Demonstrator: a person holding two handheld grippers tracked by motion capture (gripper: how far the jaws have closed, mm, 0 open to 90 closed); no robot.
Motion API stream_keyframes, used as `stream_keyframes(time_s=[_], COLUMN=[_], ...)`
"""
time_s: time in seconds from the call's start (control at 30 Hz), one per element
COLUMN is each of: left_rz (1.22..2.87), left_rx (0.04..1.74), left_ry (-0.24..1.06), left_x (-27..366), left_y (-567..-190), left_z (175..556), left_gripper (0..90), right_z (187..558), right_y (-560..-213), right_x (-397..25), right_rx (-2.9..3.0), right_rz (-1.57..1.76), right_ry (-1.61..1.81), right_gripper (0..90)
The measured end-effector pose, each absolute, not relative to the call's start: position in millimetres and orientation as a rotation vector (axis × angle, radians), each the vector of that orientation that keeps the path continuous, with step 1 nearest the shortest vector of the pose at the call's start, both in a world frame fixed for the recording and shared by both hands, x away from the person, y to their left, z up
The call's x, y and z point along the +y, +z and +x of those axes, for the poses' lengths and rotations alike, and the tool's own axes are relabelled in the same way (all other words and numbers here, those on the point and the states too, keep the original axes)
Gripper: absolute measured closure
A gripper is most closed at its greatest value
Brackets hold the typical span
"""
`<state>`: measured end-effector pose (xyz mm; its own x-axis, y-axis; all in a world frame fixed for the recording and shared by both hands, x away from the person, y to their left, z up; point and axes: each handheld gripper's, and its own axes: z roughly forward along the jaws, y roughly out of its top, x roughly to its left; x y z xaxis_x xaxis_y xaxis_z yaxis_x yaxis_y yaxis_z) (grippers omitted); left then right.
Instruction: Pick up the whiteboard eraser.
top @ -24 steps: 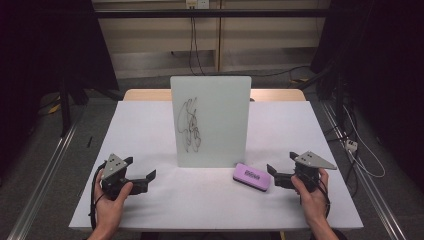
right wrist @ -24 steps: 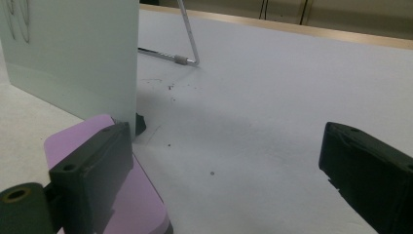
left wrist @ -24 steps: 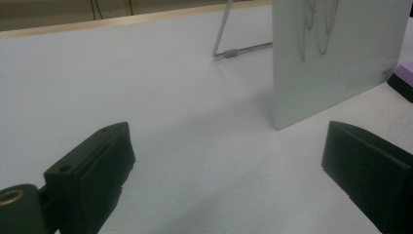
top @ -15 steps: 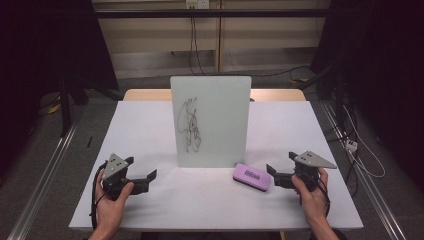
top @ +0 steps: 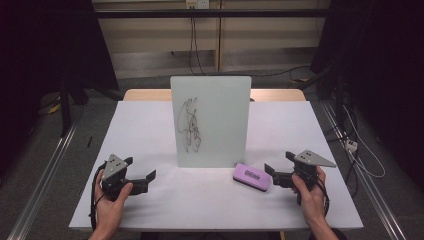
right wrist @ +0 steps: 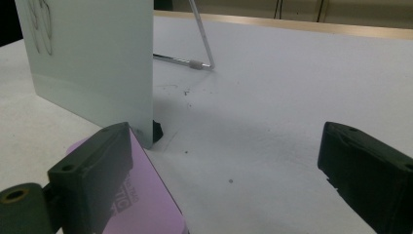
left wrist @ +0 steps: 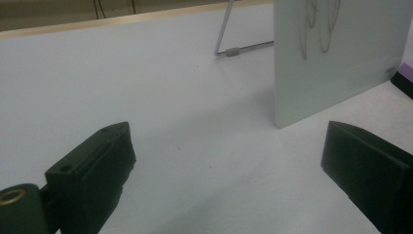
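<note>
A small whiteboard [top: 210, 120] stands upright at the table's middle, propped by a wire stand [right wrist: 202, 44], with a black scribble [top: 190, 125] on its left half. A purple eraser [top: 252, 176] lies flat just in front of its right corner. My right gripper [top: 278, 162] is open, right of the eraser and close to it; in the right gripper view [right wrist: 224, 170] the eraser [right wrist: 146, 204] lies by the left jaw, with the whiteboard [right wrist: 92, 58] behind. My left gripper [top: 140, 168] is open near the front left, with nothing between its jaws [left wrist: 229, 165]; the whiteboard [left wrist: 341, 53] stands ahead to its right.
The white table [top: 150, 125] has bare room left and right of the board. Its front edge lies just under both hands. Metal rails run along the floor on either side, and cables trail at the right.
</note>
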<state>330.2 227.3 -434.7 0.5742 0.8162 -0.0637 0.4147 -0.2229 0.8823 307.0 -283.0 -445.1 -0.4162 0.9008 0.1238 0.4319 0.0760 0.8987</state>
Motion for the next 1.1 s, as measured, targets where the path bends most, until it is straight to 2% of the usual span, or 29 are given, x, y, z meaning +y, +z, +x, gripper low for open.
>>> stream_keyframes(time_s=[0.47, 0.8, 1.1], left_rz=[1.864, 1.858, 1.866], left_rx=[0.987, 0.992, 0.987], left_ry=[0.512, 0.509, 0.506], left_x=[226.7, 229.0, 227.0], left_y=[-436.5, -436.6, -437.3], left_z=[330.9, 331.7, 331.5], left_gripper=[4.9, 4.9, 4.9], right_z=[307.9, 307.8, 310.0], right_y=[-442.8, -436.2, -429.2], right_x=[-282.6, -273.5, -265.4], right_rx=[1.863, 2.012, 2.077], right_rz=[1.308, 1.219, 1.214], right_ry=[1.329, 1.323, 1.316], right_gripper=[7.3, 3.5, 6.6])
